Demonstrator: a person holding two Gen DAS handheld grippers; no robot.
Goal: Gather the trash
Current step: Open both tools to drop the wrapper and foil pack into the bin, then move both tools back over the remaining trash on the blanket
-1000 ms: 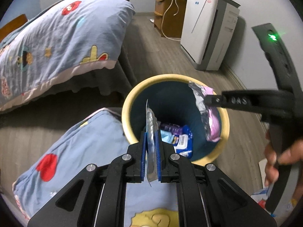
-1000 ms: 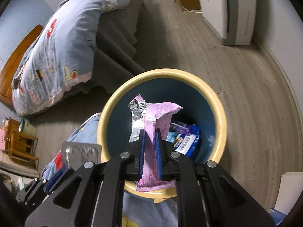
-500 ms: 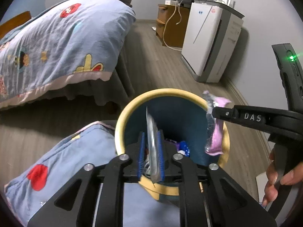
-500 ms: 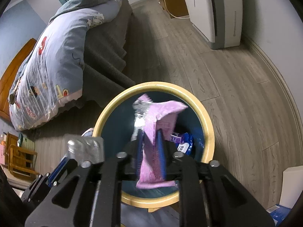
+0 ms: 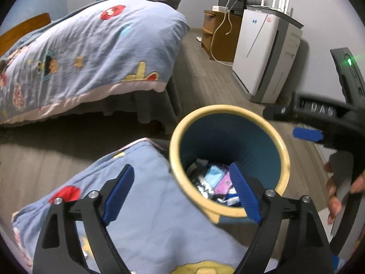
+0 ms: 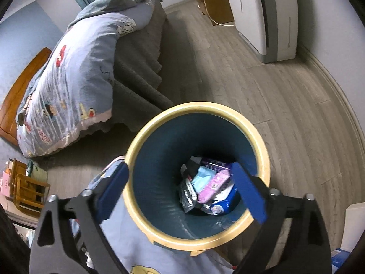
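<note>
A round bin (image 5: 282, 153) with a yellow rim and blue inside stands on the wooden floor; it also shows in the right wrist view (image 6: 264, 157). Several wrappers lie at its bottom, among them a pink wrapper (image 6: 213, 186) and a silver blister pack (image 6: 188, 194). My left gripper (image 5: 181, 191) is open and empty above the bin's near rim. My right gripper (image 6: 180, 190) is open and empty right over the bin's mouth; it shows from the side in the left wrist view (image 5: 305, 132).
A blue cartoon-print quilt (image 5: 141, 217) lies just left of and in front of the bin. A bed (image 5: 86, 52) with the same bedding stands at the far left. A white air purifier (image 5: 264, 54) and a wooden cabinet (image 5: 219, 36) stand by the far wall.
Both grippers opened. The silver blister pack left my left gripper and the pink wrapper left my right gripper; both now lie in the bin. Both grippers rose a little.
</note>
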